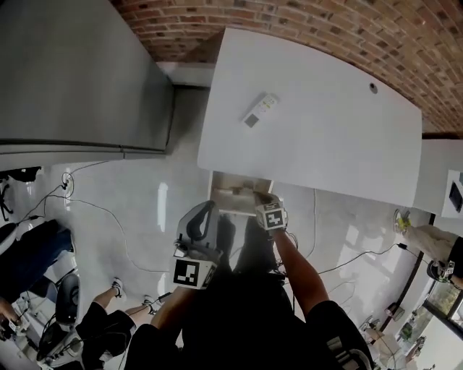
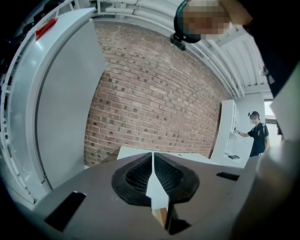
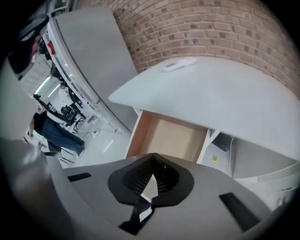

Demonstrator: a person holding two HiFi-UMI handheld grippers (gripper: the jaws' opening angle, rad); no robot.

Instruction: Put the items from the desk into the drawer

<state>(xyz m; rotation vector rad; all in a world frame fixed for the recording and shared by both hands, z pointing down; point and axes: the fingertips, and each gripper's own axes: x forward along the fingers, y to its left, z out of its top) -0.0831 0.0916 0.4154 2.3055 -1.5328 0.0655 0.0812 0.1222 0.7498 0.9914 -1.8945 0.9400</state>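
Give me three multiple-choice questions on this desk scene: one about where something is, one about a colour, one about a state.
1. Where does the remote lie?
A. on the desk
B. in the drawer
C. on the floor

2. What colour is the desk top?
A. black
B. white
C. green

3. The drawer is:
A. pushed shut
B. pulled open
C. taken out

Answers: A, the remote rests on the desk top; B, the top is plain white; B, the drawer's wooden inside shows below the desk edge.

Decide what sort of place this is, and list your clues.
Probably an office or lab workspace: a white desk with an open drawer, a brick wall behind it, and cables trailing across the floor.
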